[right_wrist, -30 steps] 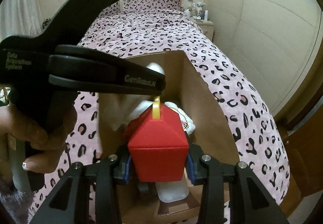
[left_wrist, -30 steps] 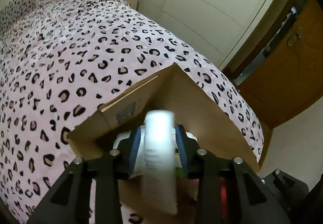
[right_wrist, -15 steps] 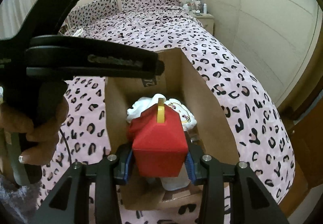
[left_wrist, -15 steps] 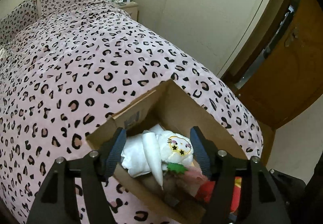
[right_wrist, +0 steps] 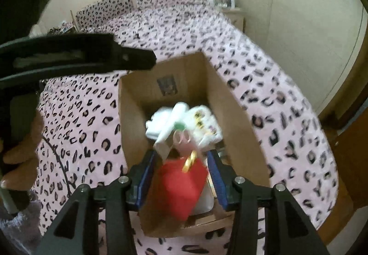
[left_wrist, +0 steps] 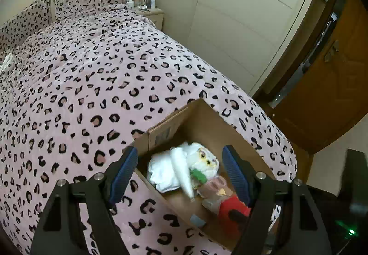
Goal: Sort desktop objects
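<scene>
Open-topped cardboard box (left_wrist: 202, 121) on bed (left_wrist: 92, 84); entry from above only, walled on all sides. Floor crowded: white tube (left_wrist: 182, 172), plush toy (left_wrist: 204, 160), red box (right_wrist: 181, 186). Left gripper (right_wrist: 76, 57) overhanging box's left rim.

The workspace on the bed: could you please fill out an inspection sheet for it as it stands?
Surface: bed with pink leopard-print cover; the open cardboard box sits on it near the foot.
Job's things: in the box, a white tube, a white plush and a red house-shaped box, blurred.
Clutter: small bottles on the nightstand.
Grippers: left hand-held gripper open above the box, its jaws just opened, nothing between them; right hand-held gripper just widening, with the red box tilted between its pads, apparently released.
Cables: a thin dark cord beside the person's hand.
Surroundings: pale wardrobe panels, wooden door.
</scene>
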Demonstrator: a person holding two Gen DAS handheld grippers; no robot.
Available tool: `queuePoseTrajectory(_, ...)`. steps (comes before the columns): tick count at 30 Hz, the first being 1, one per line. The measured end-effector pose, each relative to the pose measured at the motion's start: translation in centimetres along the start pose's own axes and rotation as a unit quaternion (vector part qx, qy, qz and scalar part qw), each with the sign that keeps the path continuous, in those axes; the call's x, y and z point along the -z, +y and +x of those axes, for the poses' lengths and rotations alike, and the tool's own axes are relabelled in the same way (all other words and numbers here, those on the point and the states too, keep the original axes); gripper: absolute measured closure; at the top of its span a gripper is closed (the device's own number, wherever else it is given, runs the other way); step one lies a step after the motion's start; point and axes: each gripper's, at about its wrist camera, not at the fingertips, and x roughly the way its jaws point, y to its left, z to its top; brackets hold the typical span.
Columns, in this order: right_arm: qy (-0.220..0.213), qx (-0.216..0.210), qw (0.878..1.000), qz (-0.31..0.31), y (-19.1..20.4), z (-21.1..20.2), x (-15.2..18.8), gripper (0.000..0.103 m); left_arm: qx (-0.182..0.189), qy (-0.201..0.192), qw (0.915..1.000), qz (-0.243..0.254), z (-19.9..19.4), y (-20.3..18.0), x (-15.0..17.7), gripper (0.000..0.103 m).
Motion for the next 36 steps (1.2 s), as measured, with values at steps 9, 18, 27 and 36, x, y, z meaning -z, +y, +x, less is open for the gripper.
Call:
queuePoseTrajectory(9, -0.024, 0.008, 0.999, 0.023, -0.2, -3.0, -0.2, 0.056, -0.015, 0.009, 0.9998, -0.011, -0.8, 0.9, 1.7, 0.026)
queuePoseTrajectory(18, 0.021, 0.042, 0.996, 0.077, -0.8, -4.8, 2.4, 0.055, -0.068, 0.023, 0.9973, -0.011, -2.8, 0.0, 7.5, 0.015)
queuePoseTrajectory(27, 0.050, 0.056, 0.994, 0.084, -0.3, -3.2, 6.7, 0.055, -0.103, 0.061, 0.9928, -0.008, -0.6, -1.9, 13.1, 0.015)
queuePoseTrajectory(36, 0.059, 0.086, 0.992, 0.073, -0.8, -2.9, 7.5, 0.055, -0.124, 0.070, 0.9897, 0.014, 0.5, -3.9, 13.9, 0.014)
